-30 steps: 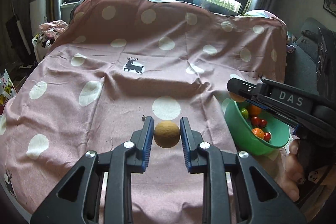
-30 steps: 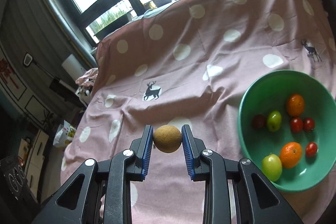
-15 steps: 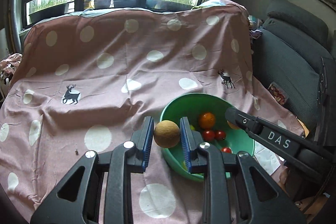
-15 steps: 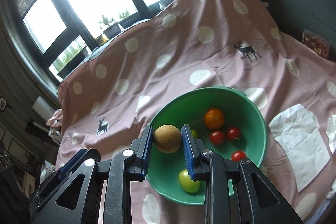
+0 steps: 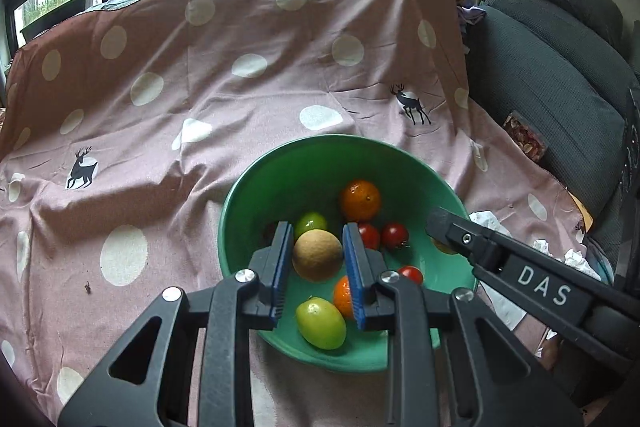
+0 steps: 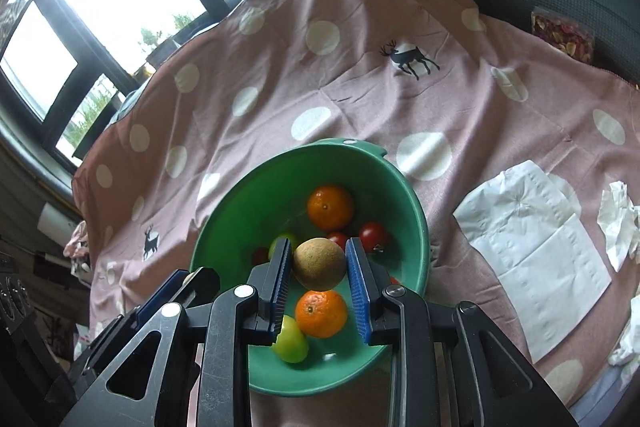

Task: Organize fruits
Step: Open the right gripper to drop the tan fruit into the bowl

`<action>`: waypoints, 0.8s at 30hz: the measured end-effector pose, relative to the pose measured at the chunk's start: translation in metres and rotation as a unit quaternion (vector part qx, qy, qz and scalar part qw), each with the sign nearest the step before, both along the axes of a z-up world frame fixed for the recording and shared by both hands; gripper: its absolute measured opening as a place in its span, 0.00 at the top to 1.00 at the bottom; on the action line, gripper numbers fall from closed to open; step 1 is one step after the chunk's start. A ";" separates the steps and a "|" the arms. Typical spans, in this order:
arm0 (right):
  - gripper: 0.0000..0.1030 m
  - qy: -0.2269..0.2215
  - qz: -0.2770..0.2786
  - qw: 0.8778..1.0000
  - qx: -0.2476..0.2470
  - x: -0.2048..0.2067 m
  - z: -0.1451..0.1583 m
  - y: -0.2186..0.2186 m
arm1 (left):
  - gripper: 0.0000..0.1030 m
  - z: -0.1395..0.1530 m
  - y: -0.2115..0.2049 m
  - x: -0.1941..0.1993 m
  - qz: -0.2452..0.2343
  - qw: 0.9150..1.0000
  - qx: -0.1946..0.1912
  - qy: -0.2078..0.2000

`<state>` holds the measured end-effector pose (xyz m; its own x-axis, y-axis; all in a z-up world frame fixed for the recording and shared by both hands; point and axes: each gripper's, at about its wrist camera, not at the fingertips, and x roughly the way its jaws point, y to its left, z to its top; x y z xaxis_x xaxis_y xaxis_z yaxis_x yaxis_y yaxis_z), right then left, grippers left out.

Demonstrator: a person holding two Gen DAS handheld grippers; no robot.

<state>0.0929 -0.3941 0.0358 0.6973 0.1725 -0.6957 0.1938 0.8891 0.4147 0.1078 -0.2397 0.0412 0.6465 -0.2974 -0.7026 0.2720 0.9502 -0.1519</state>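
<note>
A green bowl sits on a pink spotted cloth and also shows in the right wrist view. It holds oranges, green fruits and small red tomatoes. My left gripper is shut on a round brown fruit above the bowl. My right gripper is shut on another round brown fruit above the bowl, over an orange. The right gripper's body reaches in from the right in the left wrist view.
The pink cloth drapes up over a backrest under windows. White paper napkins lie right of the bowl. A dark grey sofa stands on the right, with a small packet on it.
Both grippers, each holding its brown fruit, have swung right from the bare cloth to above the bowl and come closer to it.
</note>
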 end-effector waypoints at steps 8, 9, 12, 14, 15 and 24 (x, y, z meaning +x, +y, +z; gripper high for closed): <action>0.42 -0.011 -0.012 1.000 -0.007 -0.008 0.008 -0.003 | 0.45 0.007 0.005 -0.006 0.010 1.000 0.003 -0.007; 0.38 -0.013 -0.014 1.000 -0.007 -0.009 0.009 -0.003 | 0.43 0.010 0.007 -0.007 0.013 1.000 0.000 -0.006; 0.30 -0.022 -0.017 0.999 -0.016 -0.012 0.014 -0.003 | 0.39 0.018 0.012 -0.011 0.019 1.000 -0.007 -0.014; 0.30 -0.021 -0.020 0.999 -0.018 -0.012 0.016 -0.002 | 0.35 0.021 0.013 -0.014 0.026 0.999 0.003 -0.023; 0.30 -0.020 -0.020 0.999 -0.019 -0.012 0.016 -0.002 | 0.35 0.021 0.013 -0.015 0.027 0.999 0.008 -0.028; 0.29 0.000 -0.026 0.999 -0.028 -0.009 0.011 -0.002 | 0.35 0.015 0.017 -0.015 0.022 1.000 0.006 -0.015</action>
<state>0.0837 -0.3962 0.0470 0.7041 0.0969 -0.7035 0.2404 0.8996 0.3645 0.0933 -0.2232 0.0566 0.6790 -0.2601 -0.6865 0.2350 0.9629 -0.1323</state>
